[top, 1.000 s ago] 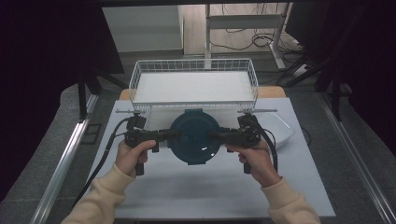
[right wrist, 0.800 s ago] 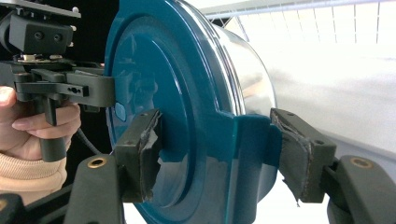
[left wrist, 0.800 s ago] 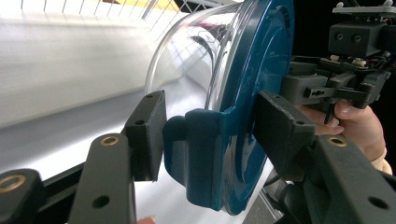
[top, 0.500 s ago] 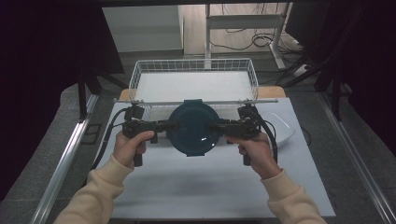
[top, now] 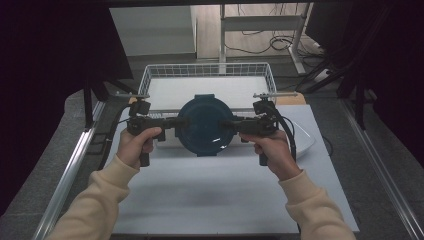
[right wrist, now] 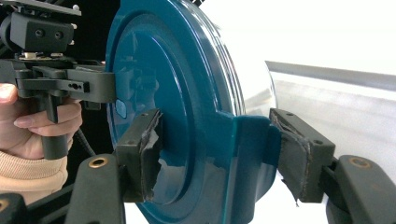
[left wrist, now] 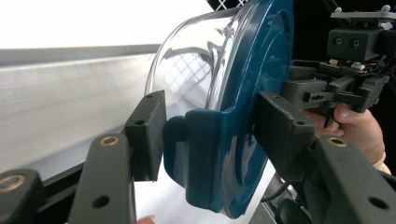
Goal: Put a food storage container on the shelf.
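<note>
**Lidded container held between my two hand-held grippers, above the counter**

I have the round container with its dark blue lid (top: 204, 125) pinched from both sides. My left hand-held gripper (top: 176, 123) clamps the lid's locking tab on the left edge; in the left gripper view, one pad (left wrist: 148, 133) sits against the clear bowl side of the tab (left wrist: 201, 149) and the other presses the blue top. My right hand-held gripper (top: 231, 124) does the same on the opposite tab (right wrist: 250, 154); in the right gripper view its worn pads (right wrist: 144, 149) close on the lid's face and the tab's far side.

The container hangs in the air between my hands, lid facing up toward the high camera, clear of the white counter (top: 220, 195). It sits just in front of the white wire basket (top: 150, 75) and partly overlaps the basket's near rim in the high view. A white plate (top: 305, 142) lies on the counter beside my right hand (top: 272, 152). My left hand (top: 136, 147) grips its handle on the other side.
</note>
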